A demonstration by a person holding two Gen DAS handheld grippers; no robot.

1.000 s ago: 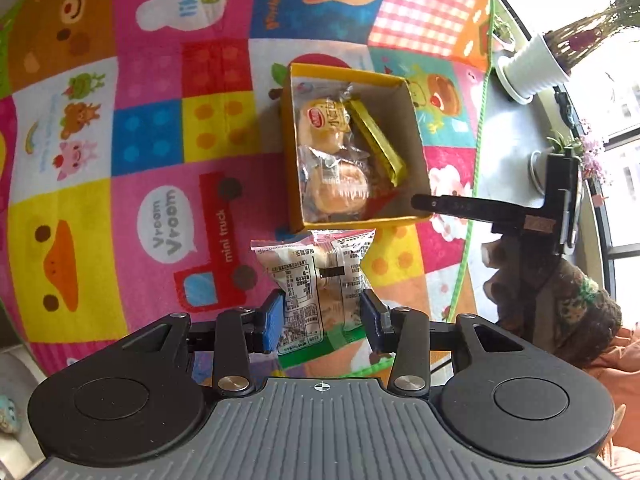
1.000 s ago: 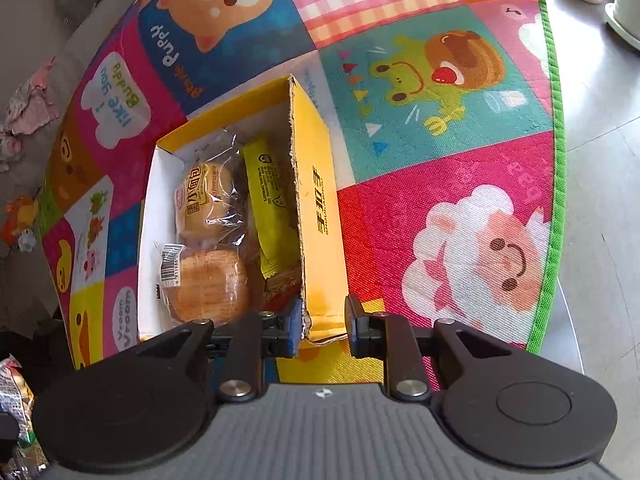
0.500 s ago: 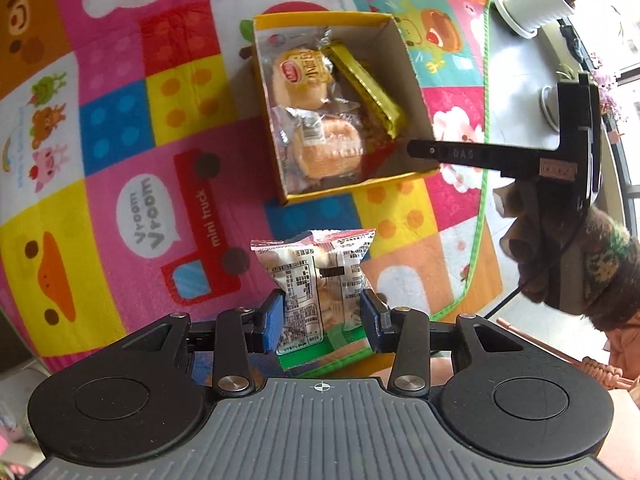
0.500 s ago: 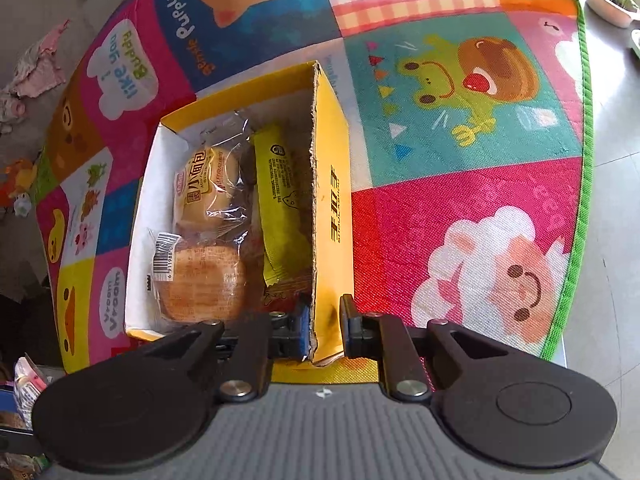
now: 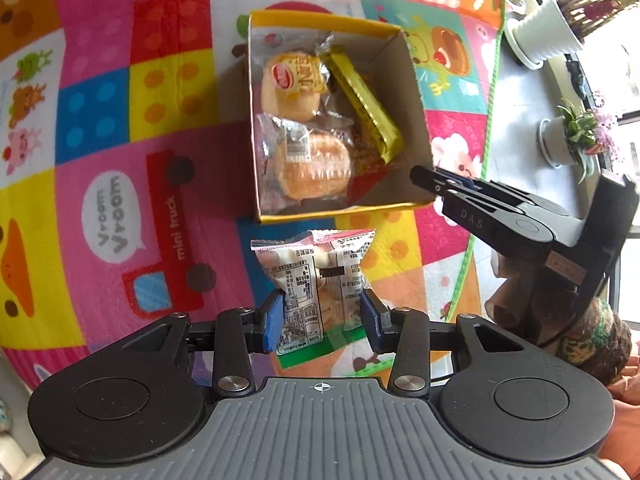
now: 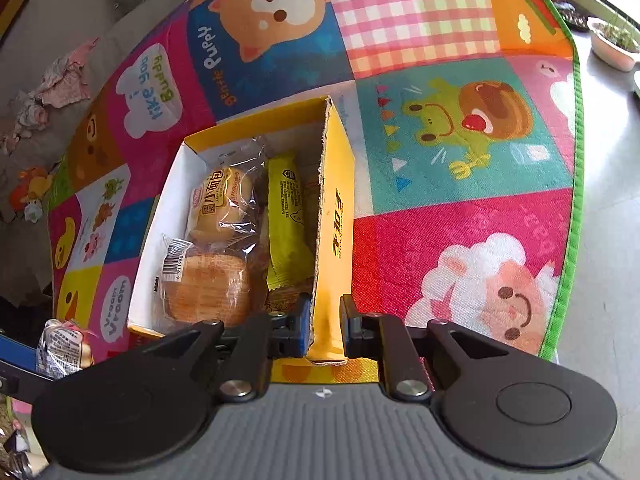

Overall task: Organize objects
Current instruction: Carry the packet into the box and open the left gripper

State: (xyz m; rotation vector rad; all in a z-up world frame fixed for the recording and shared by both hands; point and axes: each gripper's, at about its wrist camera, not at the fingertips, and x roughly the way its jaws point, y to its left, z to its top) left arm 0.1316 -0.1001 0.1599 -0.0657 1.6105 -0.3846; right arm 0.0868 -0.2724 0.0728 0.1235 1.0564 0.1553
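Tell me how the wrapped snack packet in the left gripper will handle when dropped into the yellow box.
The snack packet looks light and crinkly; its film probably flexes. Held by the left gripper, it likely lands softly without rolling.

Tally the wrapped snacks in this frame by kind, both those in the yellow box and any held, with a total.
Clear-wrapped buns in the yellow box: 2, an upper one and a lower one
Yellow bar packets in the box: 1
White printed snack packets held in the left tool: 1
Total: 4
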